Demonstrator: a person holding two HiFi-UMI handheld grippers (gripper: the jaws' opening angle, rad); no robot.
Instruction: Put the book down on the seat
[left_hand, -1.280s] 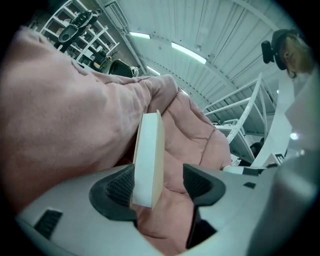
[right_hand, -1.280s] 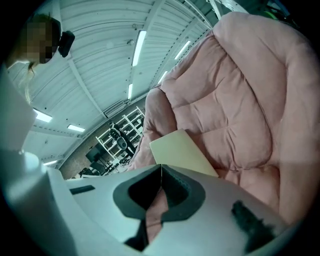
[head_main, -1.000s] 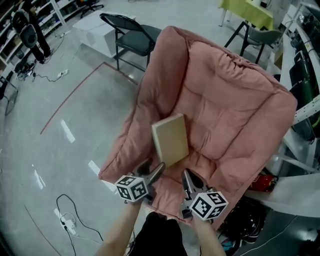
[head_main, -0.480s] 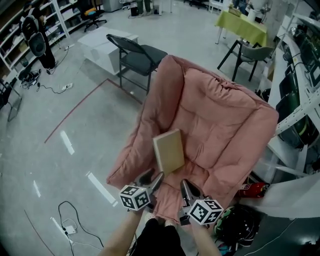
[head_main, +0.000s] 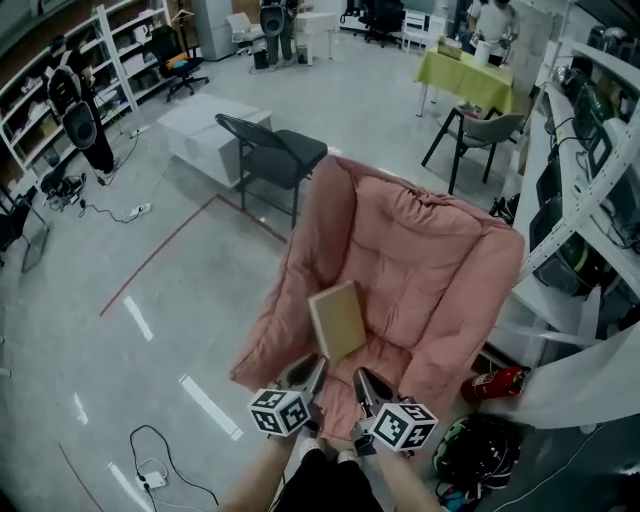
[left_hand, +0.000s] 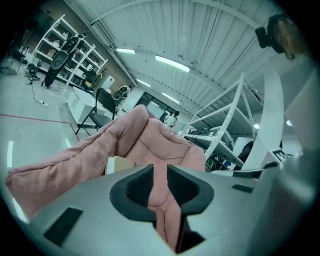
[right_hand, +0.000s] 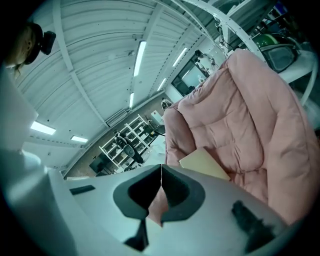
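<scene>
A tan book (head_main: 337, 320) lies flat on the seat of a big pink padded chair (head_main: 430, 250), free of both grippers. My left gripper (head_main: 312, 368) hovers at the seat's front edge, just short of the book. Its jaws are closing, a narrow gap still between them, with nothing in it. In the left gripper view the left gripper (left_hand: 160, 172) points at the pink cushion, the book (left_hand: 117, 164) to its left. My right gripper (head_main: 362, 380) is beside it, shut and empty. From the right gripper (right_hand: 161, 175) the book (right_hand: 205, 164) shows ahead on the cushion.
A black folding chair (head_main: 275, 150) and a white platform (head_main: 205, 120) stand behind the pink chair. A red object (head_main: 500, 382) and a dark helmet-like thing (head_main: 475, 450) lie at its right foot by white shelving (head_main: 590, 200). A cable and power strip (head_main: 150, 472) lie on the floor at the left.
The head view has risen and drawn back, so the chair looks smaller. Both grippers have backed away from the book, which stays on the seat. The left jaws have narrowed.
</scene>
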